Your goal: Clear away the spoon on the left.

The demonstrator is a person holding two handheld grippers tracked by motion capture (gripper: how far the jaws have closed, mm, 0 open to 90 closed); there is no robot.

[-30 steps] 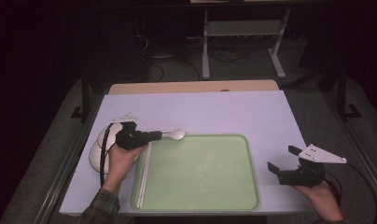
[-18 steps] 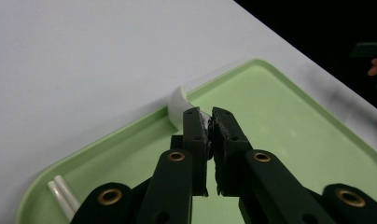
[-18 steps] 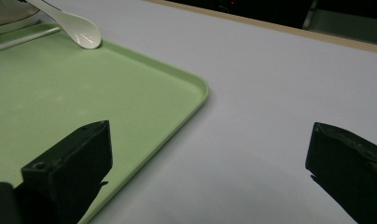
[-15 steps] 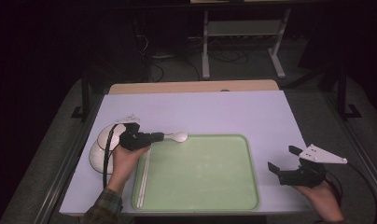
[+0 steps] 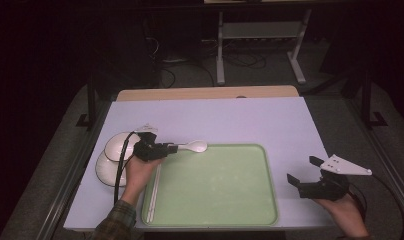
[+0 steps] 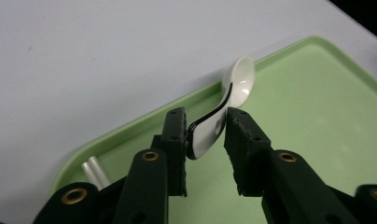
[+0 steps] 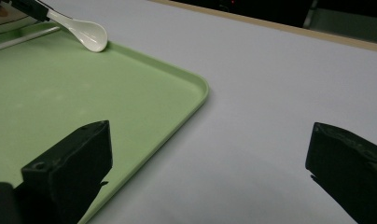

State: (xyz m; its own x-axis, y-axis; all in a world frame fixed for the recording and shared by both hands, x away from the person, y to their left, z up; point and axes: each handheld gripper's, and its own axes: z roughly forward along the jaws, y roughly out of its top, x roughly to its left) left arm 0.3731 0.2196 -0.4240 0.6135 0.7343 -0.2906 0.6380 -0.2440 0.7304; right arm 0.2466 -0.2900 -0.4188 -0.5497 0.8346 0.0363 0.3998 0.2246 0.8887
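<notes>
Two jaws of the left gripper (image 6: 205,140) have just been opening, and the white spoon (image 6: 224,107) is seen between them with its handle against one pad and a gap at the other. Its bowl is rested on the far rim of the green tray (image 6: 317,121), just ahead of the jaws. Release is judged under way; withdrawal remains. The right gripper (image 5: 312,175) is held wide apart, idle, well off beside the tray.

left hand-held gripper (image 6: 206,135) has loosened around the spoon (image 6: 224,105), now lower.
</notes>
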